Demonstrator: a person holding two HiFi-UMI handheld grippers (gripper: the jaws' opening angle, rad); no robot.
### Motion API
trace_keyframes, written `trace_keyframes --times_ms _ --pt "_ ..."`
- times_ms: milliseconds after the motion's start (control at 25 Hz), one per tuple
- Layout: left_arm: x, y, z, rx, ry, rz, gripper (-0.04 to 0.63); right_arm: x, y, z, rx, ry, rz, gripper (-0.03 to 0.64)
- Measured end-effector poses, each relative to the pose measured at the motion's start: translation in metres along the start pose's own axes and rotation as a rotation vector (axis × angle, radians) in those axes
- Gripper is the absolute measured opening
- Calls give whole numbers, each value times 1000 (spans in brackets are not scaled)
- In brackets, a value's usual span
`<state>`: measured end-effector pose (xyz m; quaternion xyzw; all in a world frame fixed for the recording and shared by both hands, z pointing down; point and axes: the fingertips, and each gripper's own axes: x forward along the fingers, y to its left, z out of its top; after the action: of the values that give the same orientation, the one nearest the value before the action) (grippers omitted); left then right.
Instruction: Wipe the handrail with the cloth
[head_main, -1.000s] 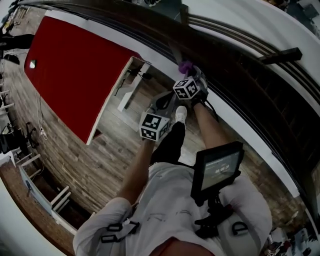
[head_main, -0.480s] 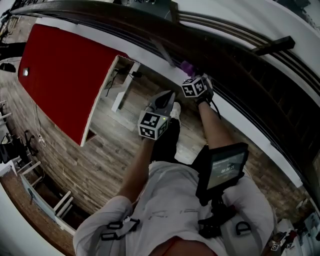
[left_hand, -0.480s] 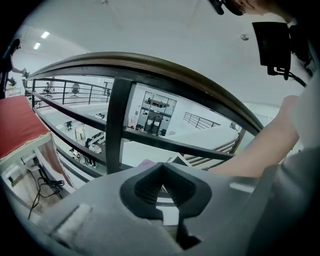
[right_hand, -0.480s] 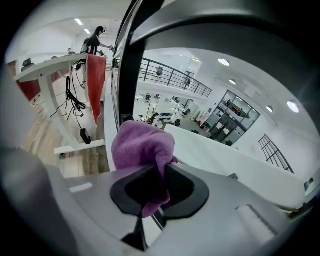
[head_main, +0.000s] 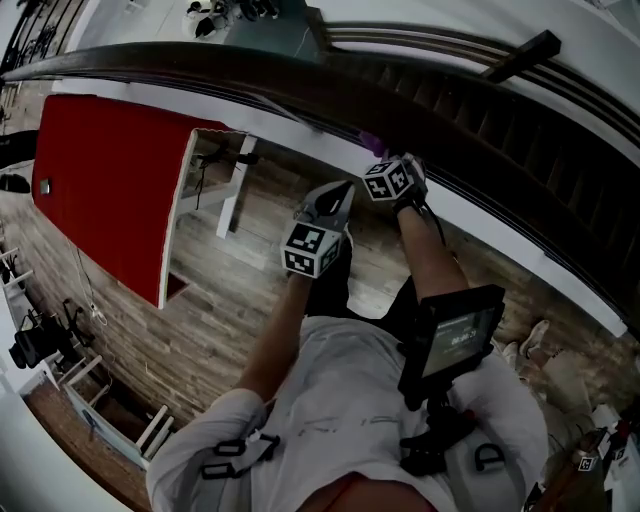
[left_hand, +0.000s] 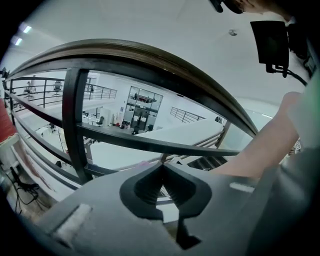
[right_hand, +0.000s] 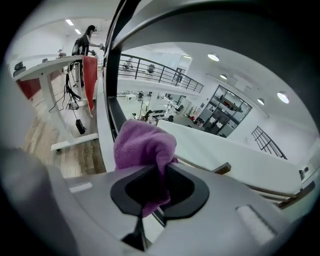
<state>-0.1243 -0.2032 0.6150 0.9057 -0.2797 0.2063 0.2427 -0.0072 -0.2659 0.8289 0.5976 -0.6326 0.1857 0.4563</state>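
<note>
Just below handrail (head_main: 250, 75): purple cloth (right_hand: 143, 144) bunched in right gripper (right_hand: 162, 172), clamped tight on it; contact with rail unclear. Left gripper (left_hand: 161, 169) clenched on nothing, also below handrail. Best approach, likely: press cloth onto rail, slide along curve with steady pressure. Rail dark, smooth, rounded; cloth soft, fleecy.

The head view is looking dim and strongly curved, its corners bending and darkening, and the handrail (head_main: 300, 75) is reading as a near-black band across the top. Both gripper views are falling off into black vignettes at their rims. Ceiling lights (right_hand: 214, 57) are glowing at the upper right of the right gripper view, brightening the white hall. At its centre the cloth (right_hand: 145, 145) is showing crisply, while the right gripper (right_hand: 161, 168) body is appearing soft and shadowed along the bottom.
</note>
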Motion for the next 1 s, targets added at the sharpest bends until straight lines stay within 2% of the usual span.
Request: trace_keyframes --times_ms 360,720,1000 --pt "39 -55 -3 57 38 -97 2 -19 -43 -59 46 14 -42 40" --pt "73 -115 -9 113 77 -187 2 -41 -93 -120 144 59 -71 40" --pt "101 -165 -9 169 93 -259 2 -59 -139 -180 184 84 -132 40"
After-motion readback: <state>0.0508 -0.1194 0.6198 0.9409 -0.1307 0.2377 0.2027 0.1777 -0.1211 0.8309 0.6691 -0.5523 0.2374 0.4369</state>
